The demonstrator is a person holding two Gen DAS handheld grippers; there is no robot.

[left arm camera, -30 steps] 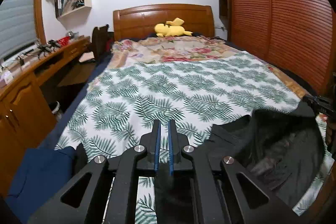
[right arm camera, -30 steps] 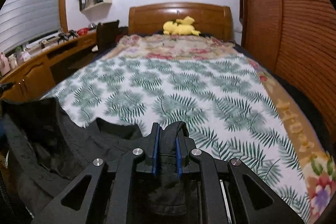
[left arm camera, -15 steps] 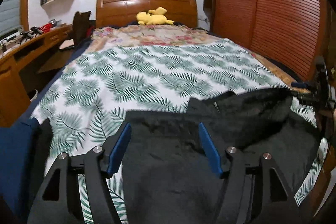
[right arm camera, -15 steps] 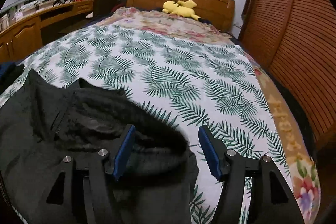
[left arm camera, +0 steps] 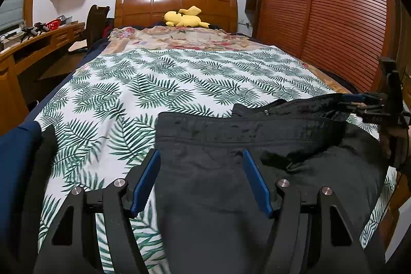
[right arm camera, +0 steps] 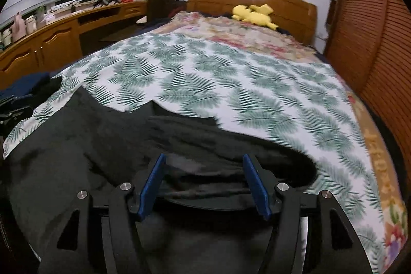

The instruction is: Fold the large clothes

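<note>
A wooden bed (left arm camera: pixel 174 4) carries a palm-leaf sheet (left arm camera: pixel 159 84) over a floral blanket (left arm camera: pixel 179 39), with black trousers (left arm camera: pixel 231 171) spread flat at its near end and a yellow plush (left arm camera: pixel 183 18) by the headboard.

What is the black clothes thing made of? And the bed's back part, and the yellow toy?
The black garment looks like soft matte cloth, probably cotton-like: it creases and sags. The headboard looks like wood with a glossy varnish: brown panels that catch the light. The yellow toy seems plush fabric, soft and rounded; it is too far away to be sure.
</note>
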